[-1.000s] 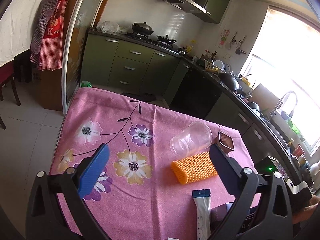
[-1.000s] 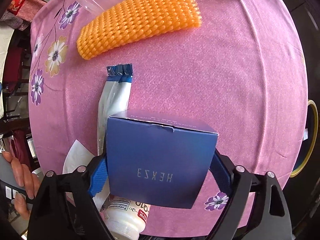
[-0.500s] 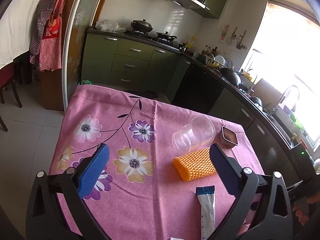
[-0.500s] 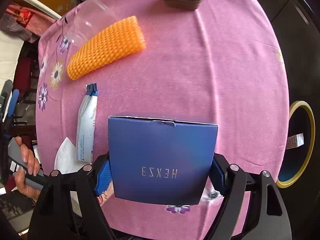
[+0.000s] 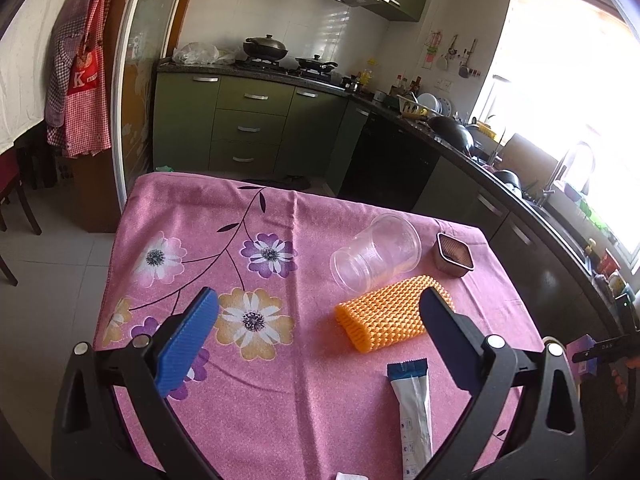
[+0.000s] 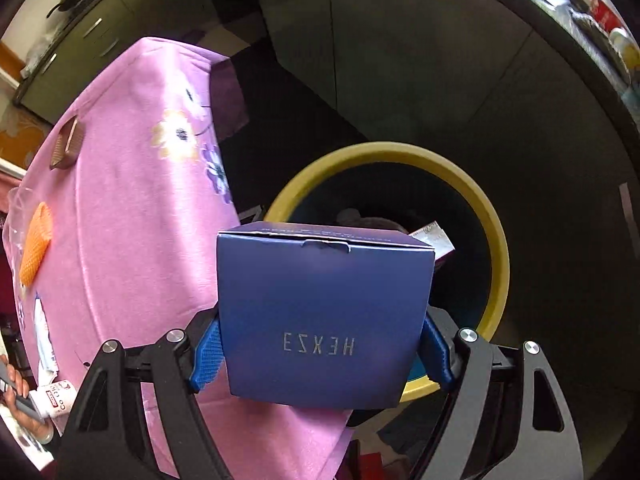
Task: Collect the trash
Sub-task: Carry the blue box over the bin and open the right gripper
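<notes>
Pink flowered tablecloth (image 5: 280, 380) covers a table in a green kitchen. The right gripper (image 6: 320, 344), clamped on the blue box (image 6: 320, 316), has swung off the table to above the yellow-rimmed bin (image 6: 494, 240) at three o'clock. The left gripper (image 5: 320, 320) gapes empty.

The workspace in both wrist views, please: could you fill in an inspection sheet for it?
Surface: table under a pink floral cloth.
Job's things: blue box held above the yellow-rimmed bin; on the cloth lie an orange foam net, a clear cup on its side, a small brown tray and a white sachet.
Clutter: white bottle at the table edge.
Grippers: left gripper empty, jaws wide; right gripper clamped on the box.
Cables: nothing seen.
Surroundings: green kitchen cabinets, stove with pans, bright window.
</notes>
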